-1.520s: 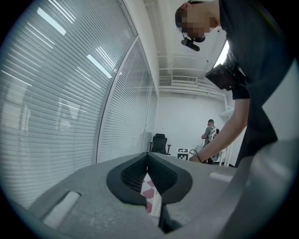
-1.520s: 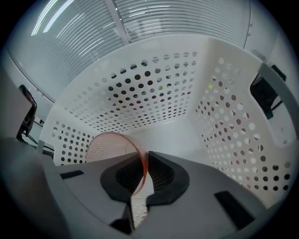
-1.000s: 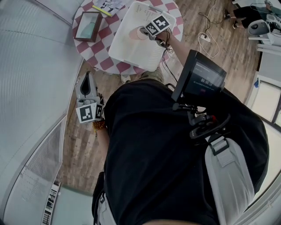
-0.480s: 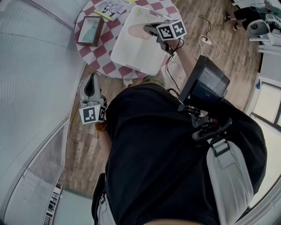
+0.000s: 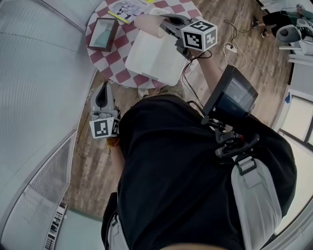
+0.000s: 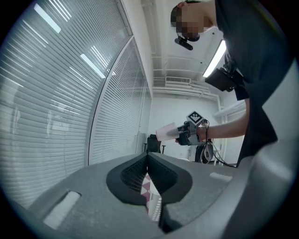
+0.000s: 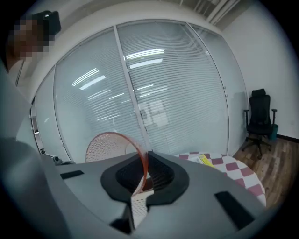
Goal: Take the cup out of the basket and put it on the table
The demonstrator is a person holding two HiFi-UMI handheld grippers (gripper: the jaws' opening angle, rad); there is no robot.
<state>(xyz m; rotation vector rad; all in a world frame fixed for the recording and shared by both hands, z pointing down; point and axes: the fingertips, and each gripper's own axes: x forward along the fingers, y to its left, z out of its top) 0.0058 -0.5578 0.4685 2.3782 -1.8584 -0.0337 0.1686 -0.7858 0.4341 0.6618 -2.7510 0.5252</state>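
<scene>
A pale pink translucent cup [image 5: 148,24] hangs on its side in the air above the white basket [image 5: 154,58], which sits on the round checkered table [image 5: 108,54]. My right gripper [image 5: 167,25] is shut on the cup's rim. In the right gripper view the thin cup [image 7: 114,144] wall is pinched between the jaws of my right gripper [image 7: 144,173]. My left gripper [image 5: 101,90] hangs low beside the person's hip, away from the table, shut with nothing in it. From the left gripper view [image 6: 147,161] the cup [image 6: 165,132] shows far off, held up.
A framed picture [image 5: 102,33] and a booklet [image 5: 128,7] lie on the table left of the basket. A curved glass wall with blinds [image 5: 39,73] runs along the left. Cables and a power strip [image 5: 228,43] lie on the wooden floor. An office chair [image 7: 258,116] stands beyond.
My right gripper has lifted the cup up out of the basket, and the cup now hangs above the basket's far edge. The left gripper has hardly moved.
</scene>
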